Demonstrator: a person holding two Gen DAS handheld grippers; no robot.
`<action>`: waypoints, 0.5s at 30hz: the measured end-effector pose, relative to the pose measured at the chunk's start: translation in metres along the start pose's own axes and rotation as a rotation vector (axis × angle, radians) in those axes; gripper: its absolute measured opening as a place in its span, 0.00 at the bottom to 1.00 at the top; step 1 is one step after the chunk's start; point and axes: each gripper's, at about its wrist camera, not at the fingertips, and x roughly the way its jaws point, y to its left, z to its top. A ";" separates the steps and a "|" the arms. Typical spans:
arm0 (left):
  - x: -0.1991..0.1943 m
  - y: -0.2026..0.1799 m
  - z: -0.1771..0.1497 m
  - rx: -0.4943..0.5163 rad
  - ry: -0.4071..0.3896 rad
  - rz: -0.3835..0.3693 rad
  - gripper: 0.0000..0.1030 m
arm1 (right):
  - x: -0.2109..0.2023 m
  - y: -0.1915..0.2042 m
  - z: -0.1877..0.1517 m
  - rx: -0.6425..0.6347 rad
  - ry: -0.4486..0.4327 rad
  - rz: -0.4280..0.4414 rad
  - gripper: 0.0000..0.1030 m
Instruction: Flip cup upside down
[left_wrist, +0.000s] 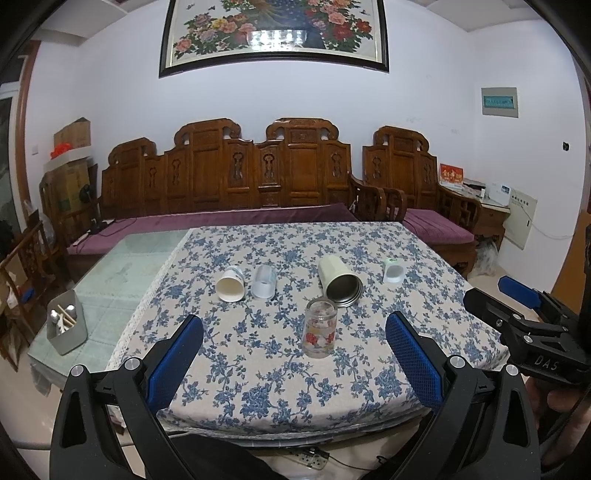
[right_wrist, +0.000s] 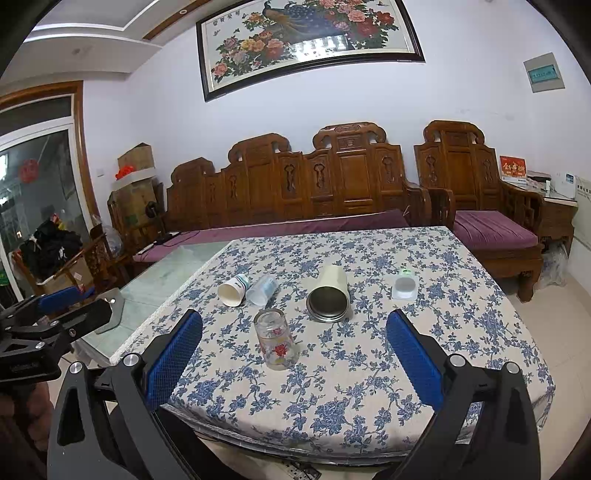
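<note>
A clear glass cup with red flower print (left_wrist: 320, 328) (right_wrist: 276, 340) stands on the blue-flowered tablecloth (left_wrist: 258, 376) (right_wrist: 351, 387), near the front middle. Whether its mouth faces up or down I cannot tell. My left gripper (left_wrist: 293, 325) is open and empty, held back from the table's front edge with the glass between its blue pads. My right gripper (right_wrist: 293, 325) is open and empty too, the glass ahead and slightly left. Each gripper shows at the side of the other's view: the right gripper (left_wrist: 517, 306) and the left gripper (right_wrist: 55, 314).
Lying on their sides behind the glass: a white paper cup (left_wrist: 231, 284) (right_wrist: 233, 290), a clear plastic cup (left_wrist: 264, 282) (right_wrist: 261, 290), and a cream tumbler with a metal rim (left_wrist: 340, 282) (right_wrist: 329, 295). A small white container (left_wrist: 393, 271) (right_wrist: 405, 286) is right. A grey utensil holder (left_wrist: 66, 326) stands left on the glass table.
</note>
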 end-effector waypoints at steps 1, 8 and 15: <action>-0.001 -0.001 0.000 0.001 -0.003 0.000 0.92 | 0.000 0.000 0.000 0.000 0.000 -0.001 0.98; -0.002 0.000 -0.001 0.002 -0.011 0.003 0.92 | 0.000 0.000 0.000 0.000 0.001 0.001 0.98; -0.002 0.000 0.000 0.003 -0.011 0.007 0.92 | 0.000 0.000 0.000 0.002 0.000 0.000 0.98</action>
